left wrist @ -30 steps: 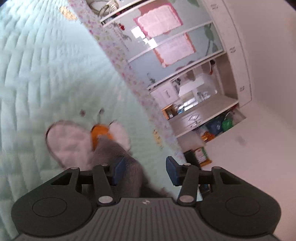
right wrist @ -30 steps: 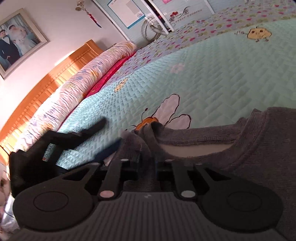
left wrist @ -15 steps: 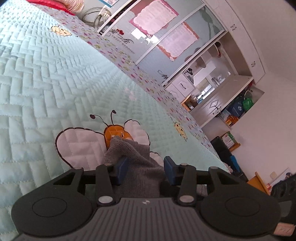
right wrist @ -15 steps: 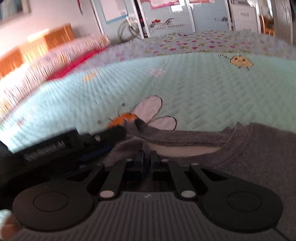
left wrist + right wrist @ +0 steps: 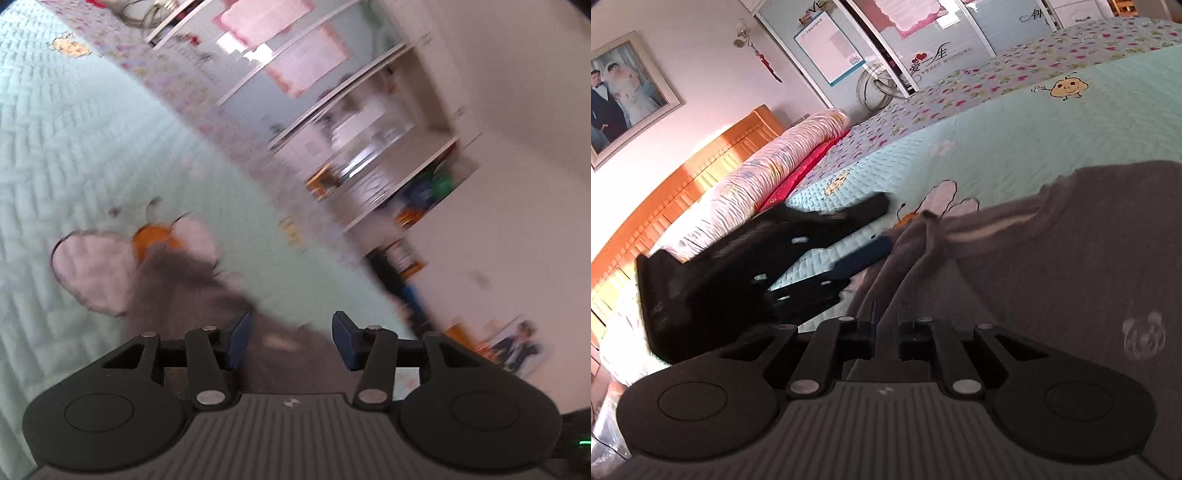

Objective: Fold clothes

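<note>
A bed covered by a mint-green quilted bedspread (image 5: 1015,147) with bee appliqués carries a grey knitted sweater (image 5: 1071,258) and a long floral bolster (image 5: 768,162).

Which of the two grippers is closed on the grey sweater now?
The right gripper: its jaws are pinched shut on the grey sweater. The left gripper has its blue pads wide apart, gripping nothing.
</note>
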`<state>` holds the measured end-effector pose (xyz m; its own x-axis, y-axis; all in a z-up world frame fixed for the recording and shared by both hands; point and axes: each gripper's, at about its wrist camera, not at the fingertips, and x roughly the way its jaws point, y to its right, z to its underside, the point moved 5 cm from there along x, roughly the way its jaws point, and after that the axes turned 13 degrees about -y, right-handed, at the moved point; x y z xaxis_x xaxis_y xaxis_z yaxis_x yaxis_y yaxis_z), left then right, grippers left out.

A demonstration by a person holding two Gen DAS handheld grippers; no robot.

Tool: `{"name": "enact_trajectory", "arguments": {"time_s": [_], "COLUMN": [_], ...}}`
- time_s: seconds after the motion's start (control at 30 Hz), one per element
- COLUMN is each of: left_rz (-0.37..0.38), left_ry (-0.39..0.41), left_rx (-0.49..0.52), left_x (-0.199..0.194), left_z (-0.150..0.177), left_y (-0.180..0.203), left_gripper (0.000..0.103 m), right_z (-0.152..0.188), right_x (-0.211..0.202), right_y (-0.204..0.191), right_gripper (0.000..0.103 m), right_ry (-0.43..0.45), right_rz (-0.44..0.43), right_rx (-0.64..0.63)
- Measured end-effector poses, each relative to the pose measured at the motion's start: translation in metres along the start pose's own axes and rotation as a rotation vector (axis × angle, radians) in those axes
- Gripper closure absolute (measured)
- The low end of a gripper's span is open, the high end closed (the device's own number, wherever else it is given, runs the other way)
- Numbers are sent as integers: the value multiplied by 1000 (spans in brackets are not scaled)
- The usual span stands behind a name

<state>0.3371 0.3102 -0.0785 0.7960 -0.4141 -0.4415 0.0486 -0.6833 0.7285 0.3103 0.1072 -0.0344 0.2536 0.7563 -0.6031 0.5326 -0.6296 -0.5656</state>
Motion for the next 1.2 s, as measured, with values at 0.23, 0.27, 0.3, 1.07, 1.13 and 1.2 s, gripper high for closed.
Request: {"name": "enact_trajectory", "arguments": {"time_s": [0.23,0.27,0.3,1.07,1.13,1.2], "left_rz": [43,39,31,-207,-267,-289], "left_ry": [-20,-22,-23,-66,-59,-36], "left_rx": [-57,-56,-50,62,61,82], "left_x": [14,15,16,27,13,-6], "left_z": [0,0,1,3,3,11], "left_y": [-24,-25,-24,3,15,35], "left_gripper": [64,64,64,65,65,65], "right_z": [17,19,22,65,81,96], "right_x": [2,-2,-5,-34,-69,-104], "right_y": [-6,-5,-5,10,19,27], "right_gripper": [91,91,91,90,88,87], "right_ry": [-39,-34,-33,24,72,120], "right_rz": [86,84,85,7,10,14], "right_rx": [-75,-75,-69,66,109,152]}}
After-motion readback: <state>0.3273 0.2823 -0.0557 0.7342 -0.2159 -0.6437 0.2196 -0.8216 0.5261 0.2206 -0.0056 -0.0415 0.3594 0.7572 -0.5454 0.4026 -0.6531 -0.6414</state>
